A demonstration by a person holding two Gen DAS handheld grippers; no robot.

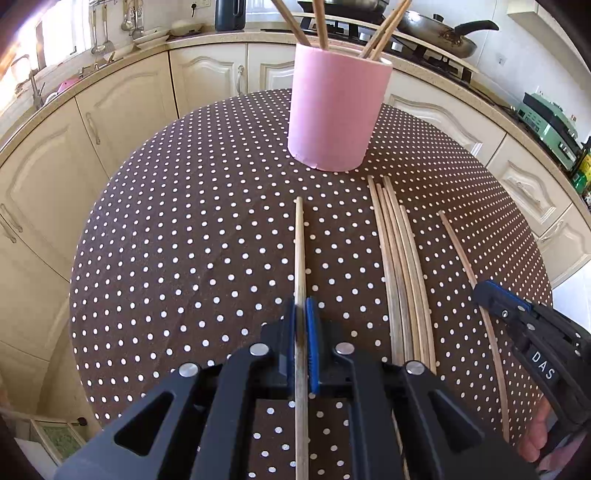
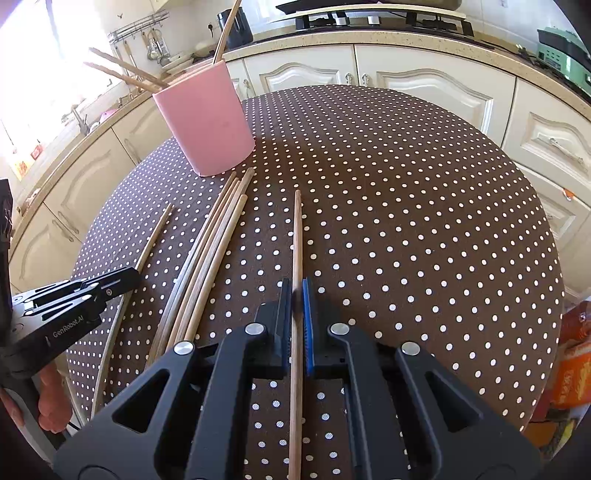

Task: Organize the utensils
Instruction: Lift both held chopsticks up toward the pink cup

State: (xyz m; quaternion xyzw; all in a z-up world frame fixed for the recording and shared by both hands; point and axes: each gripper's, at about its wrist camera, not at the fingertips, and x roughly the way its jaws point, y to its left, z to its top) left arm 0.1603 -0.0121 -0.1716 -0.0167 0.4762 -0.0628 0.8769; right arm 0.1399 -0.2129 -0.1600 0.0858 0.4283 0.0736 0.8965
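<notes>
A round surface (image 1: 184, 240) covered in brown cloth with white dots stood in a kitchen, with cream cabinets (image 1: 122, 107) curving behind it. At its far side stood a pink holder (image 1: 338, 107), upright, with several wooden chopsticks (image 1: 321, 26) already leaning inside it.

The left gripper (image 1: 302, 314) had its blue-padded fingers (image 1: 312, 332) closed narrowly on one wooden chopstick (image 1: 300, 251), which pointed away toward the holder. The right gripper (image 2: 294, 295) likewise had its fingers (image 2: 307, 325) shut tight on a second chopstick (image 2: 296, 240), also pointing toward the far side. Each held its stick at a point toward the near end, leaving a long free length ahead of the fingers.

Between the two grippers, a loose bundle of chopsticks (image 1: 399, 266) lay flat on the cloth, its far tips just short of the holder's base. A hand (image 1: 535, 439) showed at the edge behind the right gripper.

The chopsticks looked light, thin, stiff and smooth, so they would likely pivot or slide in a pinch unless squeezed squarely across the shaft. A hold nearer the thick end seemed best, leaving the long tip free to drop into the holder's opening. The holder looked light enough to tip if a stick knocked its rim.
</notes>
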